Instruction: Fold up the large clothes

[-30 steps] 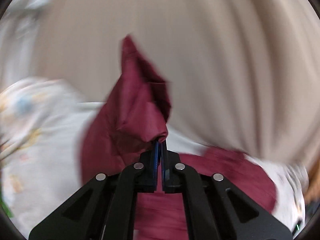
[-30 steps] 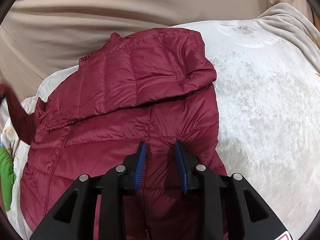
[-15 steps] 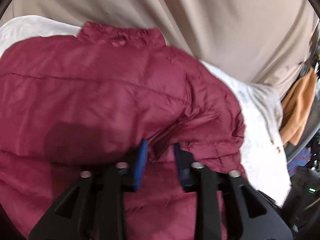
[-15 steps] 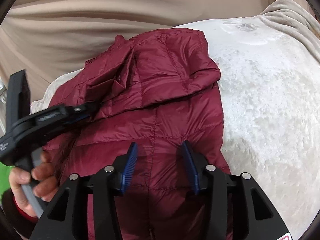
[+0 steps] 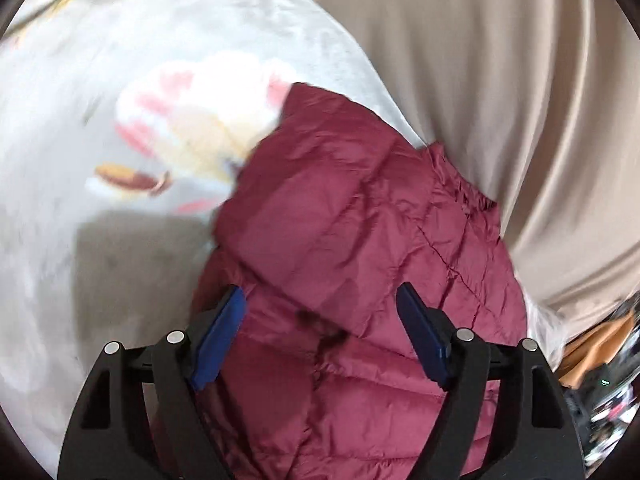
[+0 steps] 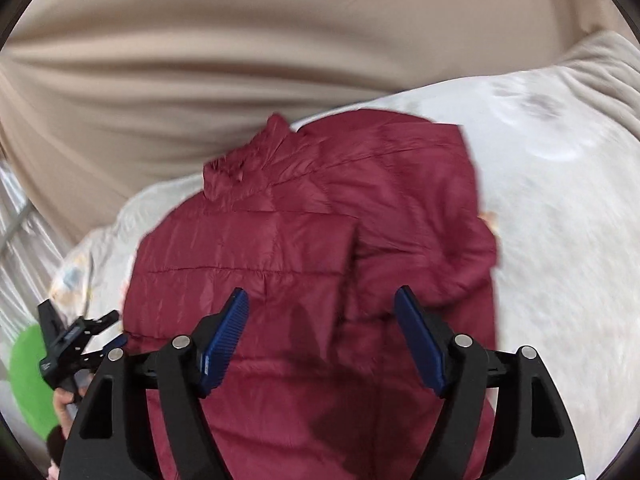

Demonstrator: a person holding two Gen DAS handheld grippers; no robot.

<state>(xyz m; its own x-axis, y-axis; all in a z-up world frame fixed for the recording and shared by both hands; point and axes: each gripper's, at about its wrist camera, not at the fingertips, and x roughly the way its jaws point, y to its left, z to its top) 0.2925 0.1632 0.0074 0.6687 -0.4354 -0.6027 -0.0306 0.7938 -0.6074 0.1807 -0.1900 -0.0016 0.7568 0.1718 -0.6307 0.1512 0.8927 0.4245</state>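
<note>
While both hand-held tools hover with their blue pads spread wide and nothing between them, a maroon quilted puffer jacket (image 6: 304,280) lies on a pale grey plush blanket (image 6: 560,240) covering a bed, its collar end toward a beige draped curtain (image 6: 240,60) at the far side. Seen from the right wrist, the right gripper (image 6: 320,336) hangs just above the jacket's lower body, casting a dark shadow on the fabric. One sleeve is folded across the upper part of the garment, its cuff near the right edge. At lower left of that view, the left gripper (image 6: 96,332) sits beside the jacket's edge, held in a hand partly hidden behind the right tool, with a bright green patch (image 6: 28,376) behind it. From the left wrist, the left gripper (image 5: 320,336) is likewise parted over the jacket (image 5: 360,260), where a folded flap lies across the quilting. Beyond the garment, the blanket (image 5: 80,120) carries a blurred cartoon print in pink, yellow and white (image 5: 192,120). Orange cloth (image 5: 600,348) and dark clutter show at the far right edge, too blurred to identify.
</note>
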